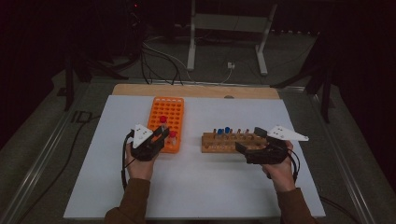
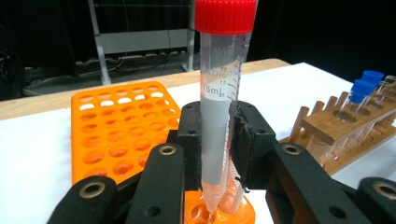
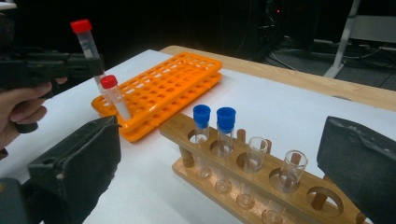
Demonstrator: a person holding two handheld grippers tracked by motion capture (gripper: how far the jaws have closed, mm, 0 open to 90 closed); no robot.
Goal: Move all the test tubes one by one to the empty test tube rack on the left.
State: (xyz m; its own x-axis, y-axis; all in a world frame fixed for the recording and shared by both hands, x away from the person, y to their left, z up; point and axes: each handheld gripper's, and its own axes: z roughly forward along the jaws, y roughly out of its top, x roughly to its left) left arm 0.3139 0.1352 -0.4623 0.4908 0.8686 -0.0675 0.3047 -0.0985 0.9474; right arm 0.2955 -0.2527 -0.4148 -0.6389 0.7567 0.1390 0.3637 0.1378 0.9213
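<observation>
My left gripper is shut on a clear tube with a red cap, held upright. The tube's pointed tip hangs just over a hole at the near corner of the orange rack. A second red-capped tube stands in that rack right beside it. Across the table, my right gripper is open, its jaws set wide at the near right end of the wooden rack, with nothing gripped. That rack holds two blue-capped tubes and several uncapped glass tubes.
Both racks stand on a white sheet covering a wooden table. The orange rack has many unfilled holes. Beyond the table's far edge are cables and a metal stand's legs on the floor.
</observation>
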